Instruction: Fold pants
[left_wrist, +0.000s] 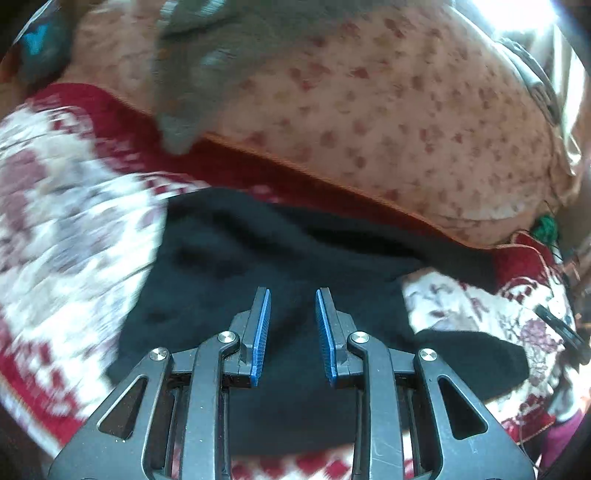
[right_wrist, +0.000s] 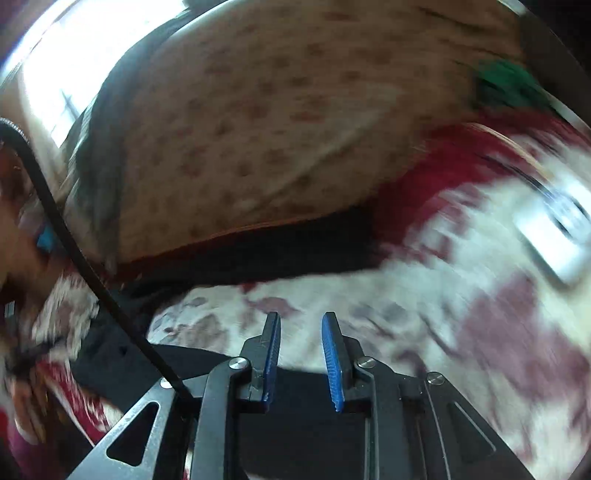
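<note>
Black pants (left_wrist: 280, 258) | below left gripper (left_wrist: 293, 295) | nothing between jaws

Left gripper (left_wrist: 293, 295): jaws parted, a clear gap between the blue pads (left_wrist: 261, 332), nothing between them; fingertips point toward 12 o'clock in its own view. Right gripper (right_wrist: 300, 318): jaws likewise apart, blue pads (right_wrist: 332, 365) bare, nothing gripped; fingertips point toward 12 o'clock, tilted downward. Both frames are motion-blurred.
</note>
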